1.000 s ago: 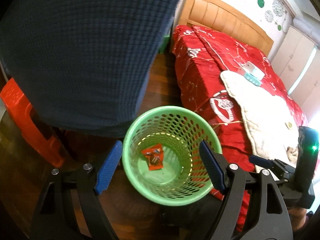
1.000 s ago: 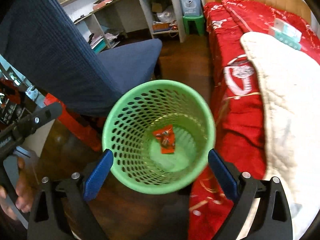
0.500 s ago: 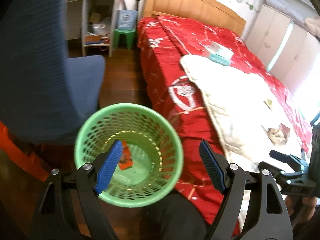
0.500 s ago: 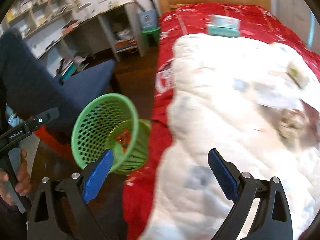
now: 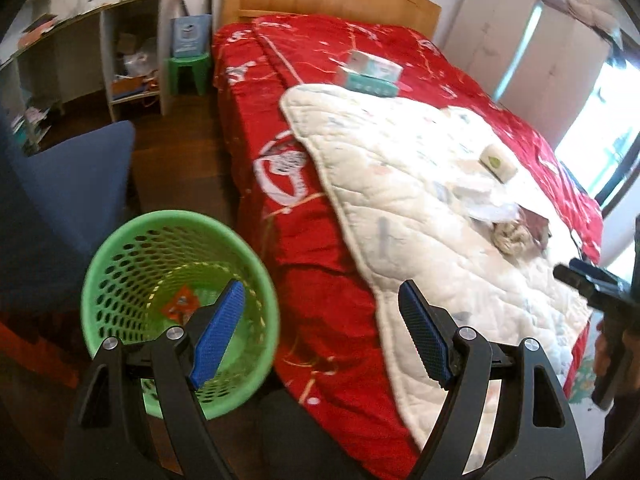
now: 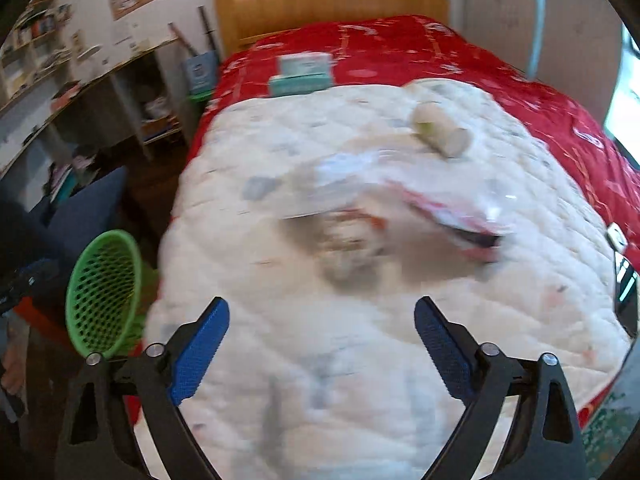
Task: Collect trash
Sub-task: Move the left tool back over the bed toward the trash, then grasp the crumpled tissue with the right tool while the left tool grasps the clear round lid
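Both grippers are hanging wide, nothing sitting between the blue pads of either one. The left gripper is pointing down past the bed's edge, its left finger showing over the mouth of the green basket, its right finger over the red bedspread. The basket is standing on the dark wood floor, just beside the bed and next to a blue chair; one orange wrapper is lying at its bottom.

The right gripper is hovering over the white quilt spread across the bed. Ahead of its fingers the trash is lying in a loose cluster on the quilt: a crumpled tan wad, blurred, a clear plastic wrapper with red print touching it, and a small white roll a little further up the bed. From the left camera the same heap is sitting well apart from the basket. A teal-and-white box is resting near the wooden headboard, on the red cover just past the quilt's far edge
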The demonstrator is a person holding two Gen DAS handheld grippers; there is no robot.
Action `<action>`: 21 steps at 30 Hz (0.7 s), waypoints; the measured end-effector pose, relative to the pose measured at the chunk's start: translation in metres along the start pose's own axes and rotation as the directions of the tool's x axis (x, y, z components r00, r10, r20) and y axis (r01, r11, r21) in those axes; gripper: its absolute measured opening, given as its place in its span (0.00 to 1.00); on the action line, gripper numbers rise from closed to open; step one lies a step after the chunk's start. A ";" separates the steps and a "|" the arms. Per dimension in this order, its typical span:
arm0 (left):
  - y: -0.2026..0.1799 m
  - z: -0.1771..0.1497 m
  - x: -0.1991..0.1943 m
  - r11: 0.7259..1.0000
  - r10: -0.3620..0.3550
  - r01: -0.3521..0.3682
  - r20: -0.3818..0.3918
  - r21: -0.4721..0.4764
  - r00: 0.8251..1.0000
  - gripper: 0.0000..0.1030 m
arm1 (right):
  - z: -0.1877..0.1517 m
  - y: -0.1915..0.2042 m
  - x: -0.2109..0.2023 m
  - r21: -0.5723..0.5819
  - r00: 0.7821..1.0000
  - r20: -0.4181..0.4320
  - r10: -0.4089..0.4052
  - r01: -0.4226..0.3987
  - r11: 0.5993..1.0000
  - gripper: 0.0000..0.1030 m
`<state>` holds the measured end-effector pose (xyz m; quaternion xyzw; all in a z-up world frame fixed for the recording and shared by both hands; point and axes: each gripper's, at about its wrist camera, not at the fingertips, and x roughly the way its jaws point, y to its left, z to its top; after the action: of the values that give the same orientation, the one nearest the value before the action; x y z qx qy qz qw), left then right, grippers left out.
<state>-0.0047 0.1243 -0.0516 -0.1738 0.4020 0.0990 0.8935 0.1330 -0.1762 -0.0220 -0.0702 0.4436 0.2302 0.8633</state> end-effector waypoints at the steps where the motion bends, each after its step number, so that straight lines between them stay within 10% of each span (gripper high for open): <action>1: -0.007 0.001 0.003 1.000 -0.010 0.010 -0.006 0.009 1.000 0.76 | 0.001 -0.007 0.001 0.012 1.000 0.001 -0.006 0.006 1.000 0.85; 10: -0.064 0.016 0.027 0.992 -0.073 0.076 -0.034 0.100 0.997 0.76 | 0.002 -0.056 0.008 0.106 1.000 -0.005 -0.027 0.028 0.994 0.84; 21: -0.074 0.021 0.038 0.992 -0.089 0.093 -0.050 0.088 0.995 0.76 | 0.010 -0.025 0.054 0.157 0.996 -0.035 0.077 -0.071 0.985 0.67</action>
<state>0.0582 0.0657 -0.0508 -0.1535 0.4183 0.0358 0.8945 0.1790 -0.1766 -0.0617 0.0094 0.4800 0.2252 0.8478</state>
